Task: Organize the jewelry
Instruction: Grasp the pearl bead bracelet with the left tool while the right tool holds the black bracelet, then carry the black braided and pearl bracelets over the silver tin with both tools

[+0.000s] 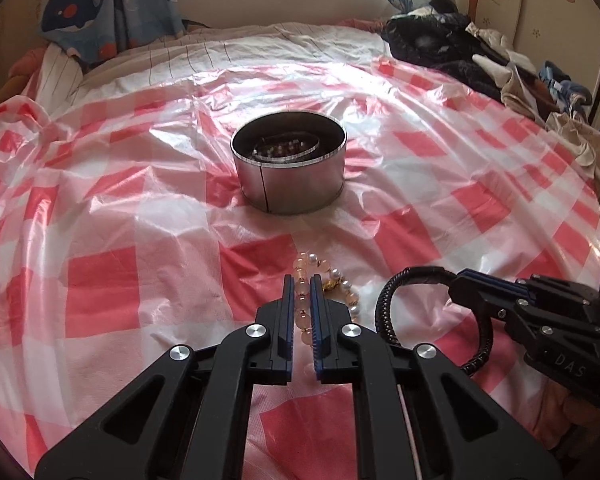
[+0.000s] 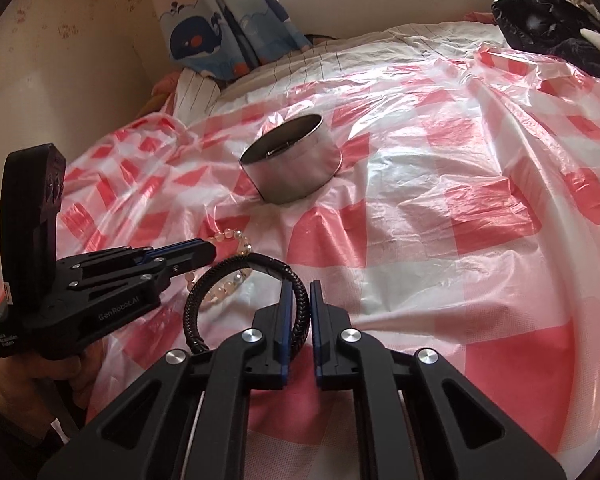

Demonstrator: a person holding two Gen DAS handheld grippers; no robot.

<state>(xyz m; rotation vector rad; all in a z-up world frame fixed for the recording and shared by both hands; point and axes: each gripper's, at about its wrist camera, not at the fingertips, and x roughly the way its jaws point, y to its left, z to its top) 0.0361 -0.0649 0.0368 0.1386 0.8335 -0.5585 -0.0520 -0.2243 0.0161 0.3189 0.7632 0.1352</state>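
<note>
A pale peach and pearl bead bracelet (image 1: 324, 266) lies on the red-and-white checked plastic sheet (image 1: 120, 280). My left gripper (image 1: 302, 280) is shut on its near side. To its right, my right gripper (image 1: 456, 284) is shut on a black braided bracelet (image 1: 381, 312). The right wrist view shows the braided bracelet (image 2: 260, 258) pinched between the right gripper's (image 2: 301, 285) fingers, its loop standing over the bead bracelet (image 2: 236, 240). The left gripper (image 2: 212, 250) comes in from the left there. A round metal tin (image 1: 288, 184) stands open farther back, with some jewelry inside.
The sheet covers a bed. Dark clothes (image 1: 440, 48) are piled at the back right, and a whale-print curtain (image 1: 76, 8) hangs at the back left. A person's hand (image 2: 32, 380) holds the left gripper's handle. The tin (image 2: 296, 176) stands alone mid-sheet.
</note>
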